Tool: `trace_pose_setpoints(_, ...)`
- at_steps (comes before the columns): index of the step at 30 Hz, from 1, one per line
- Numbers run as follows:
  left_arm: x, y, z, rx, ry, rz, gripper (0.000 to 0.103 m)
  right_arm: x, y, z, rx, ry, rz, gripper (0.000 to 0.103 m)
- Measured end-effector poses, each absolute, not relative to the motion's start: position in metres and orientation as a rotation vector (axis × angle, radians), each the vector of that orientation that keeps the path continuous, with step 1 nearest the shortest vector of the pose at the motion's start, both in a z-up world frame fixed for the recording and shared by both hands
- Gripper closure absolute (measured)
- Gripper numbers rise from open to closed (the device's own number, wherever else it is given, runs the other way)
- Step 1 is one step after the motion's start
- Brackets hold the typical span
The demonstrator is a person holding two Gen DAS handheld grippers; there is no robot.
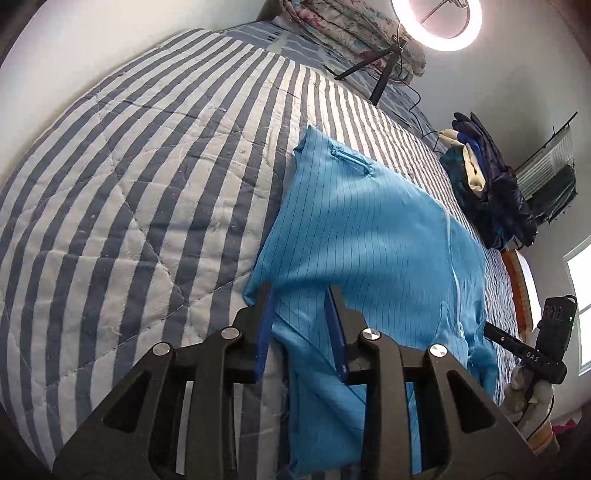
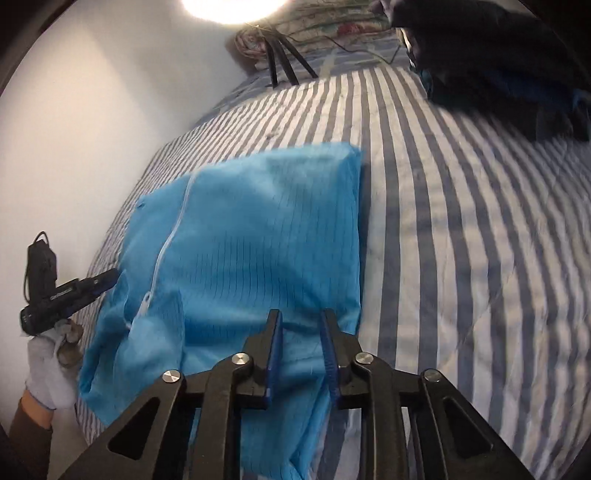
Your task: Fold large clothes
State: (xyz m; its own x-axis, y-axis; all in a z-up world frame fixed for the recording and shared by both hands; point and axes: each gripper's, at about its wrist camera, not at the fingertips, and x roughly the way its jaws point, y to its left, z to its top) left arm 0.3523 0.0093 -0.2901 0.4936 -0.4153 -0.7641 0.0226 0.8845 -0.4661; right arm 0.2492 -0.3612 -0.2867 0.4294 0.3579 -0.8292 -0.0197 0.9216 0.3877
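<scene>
Bedding fills both views: a quilt in blue and white stripes, spread across the whole bed. On it lies the blue garment, a pinstriped piece with a white zipper running down its front, partly folded, its near end hanging off the bed edge toward the grippers. A pile of dark clothes sits farther back on the quilt, well apart from the garment, and a ring light on a tripod stands near the flowered bedding by the wall.

The left gripper has its jaws set narrow with the garment's cloth between them — the pads do not visibly press on it. The right gripper stands the same way over the garment's near right corner, jaws narrow, fabric passing between them without a clear pinch. A gloved hand holds the left tool's handle.
</scene>
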Motion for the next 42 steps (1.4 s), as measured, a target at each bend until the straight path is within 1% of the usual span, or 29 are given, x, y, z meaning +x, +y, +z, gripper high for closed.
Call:
trace_pose_setpoints(1,0.351,0.012,-0.287,-0.427,1.027,-0.278,0.073,0.247,-0.364,-0.281,0.355,1.103,0.25,0.082)
trace_pose_setpoints(2,0.351,0.015,-0.285,-0.433,1.022,-0.283,0.073,0.246,-0.367,-0.272,0.359,1.079,0.26,0.08)
trace_pose_setpoints(6,0.352,0.026,-0.271,-0.48,0.987,-0.299,0.073,0.266,-0.377,-0.247,0.337,0.991,0.234,0.079)
trace_pose_setpoints(7,0.353,0.026,-0.269,-0.486,0.984,-0.305,0.073,0.275,-0.383,-0.245,0.361,0.979,0.229,0.075)
trace_pose_setpoints(9,0.357,0.024,-0.266,-0.483,0.983,-0.313,0.073,0.297,-0.397,-0.251,0.425,1.001,0.234,0.049)
trace_pose_setpoints(10,0.359,0.021,-0.266,-0.473,0.985,-0.323,0.073,0.305,-0.404,-0.256,0.453,1.009,0.228,0.048)
trace_pose_setpoints(12,0.363,0.013,-0.267,-0.435,0.994,-0.327,0.073,0.321,-0.416,-0.268,0.515,1.022,0.229,0.049)
trace_pose_setpoints(13,0.365,0.009,-0.269,-0.416,1.001,-0.326,0.073,0.328,-0.422,-0.276,0.577,1.033,0.264,0.051)
trace_pose_setpoints(14,0.367,0.007,-0.272,-0.408,1.009,-0.326,0.073,0.334,-0.425,-0.285,0.638,1.051,0.313,0.057)
trace_pose_setpoints(15,0.369,0.006,-0.274,-0.41,1.012,-0.326,0.073,0.342,-0.425,-0.293,0.674,1.071,0.34,0.061)
trace_pose_setpoints(17,0.372,0.005,-0.279,-0.421,1.018,-0.328,0.073,0.355,-0.426,-0.307,0.714,1.085,0.353,0.062)
trace_pose_setpoints(18,0.373,0.004,-0.28,-0.418,1.019,-0.328,0.073,0.359,-0.426,-0.312,0.737,1.077,0.356,0.074)
trace_pose_setpoints(19,0.373,0.003,-0.281,-0.412,1.021,-0.328,0.073,0.363,-0.428,-0.315,0.774,1.048,0.365,0.079)
trace_pose_setpoints(20,0.374,0.002,-0.282,-0.406,1.022,-0.328,0.073,0.364,-0.432,-0.315,0.805,1.005,0.368,0.081)
trace_pose_setpoints(21,0.374,0.001,-0.283,-0.396,1.021,-0.327,0.073,0.365,-0.436,-0.316,0.817,0.967,0.353,0.088)
trace_pose_setpoints(23,0.374,-0.002,-0.283,-0.373,1.018,-0.329,0.073,0.363,-0.442,-0.319,0.807,0.926,0.278,0.093)
trace_pose_setpoints(26,0.372,-0.004,-0.283,-0.356,1.017,-0.328,0.073,0.357,-0.444,-0.312,0.706,0.934,0.202,0.093)
trace_pose_setpoints(28,0.371,-0.002,-0.279,-0.366,1.015,-0.329,0.073,0.346,-0.443,-0.294,0.602,0.917,0.154,0.092)
trace_pose_setpoints(31,0.369,0.005,-0.269,-0.406,0.98,-0.334,0.073,0.326,-0.429,-0.265,0.514,0.879,0.203,0.086)
trace_pose_setpoints(32,0.369,0.007,-0.266,-0.413,0.968,-0.338,0.073,0.32,-0.418,-0.259,0.458,0.88,0.229,0.082)
trace_pose_setpoints(34,0.37,0.006,-0.261,-0.412,0.951,-0.339,0.073,0.311,-0.39,-0.255,0.328,0.905,0.263,0.082)
trace_pose_setpoints(39,0.377,-0.002,-0.275,-0.373,0.993,-0.324,0.073,0.293,-0.356,-0.28,0.147,1.006,0.257,0.082)
trace_pose_setpoints(42,0.373,-0.002,-0.287,-0.346,1.002,-0.333,0.073,0.28,-0.363,-0.299,0.168,1.05,0.235,0.083)
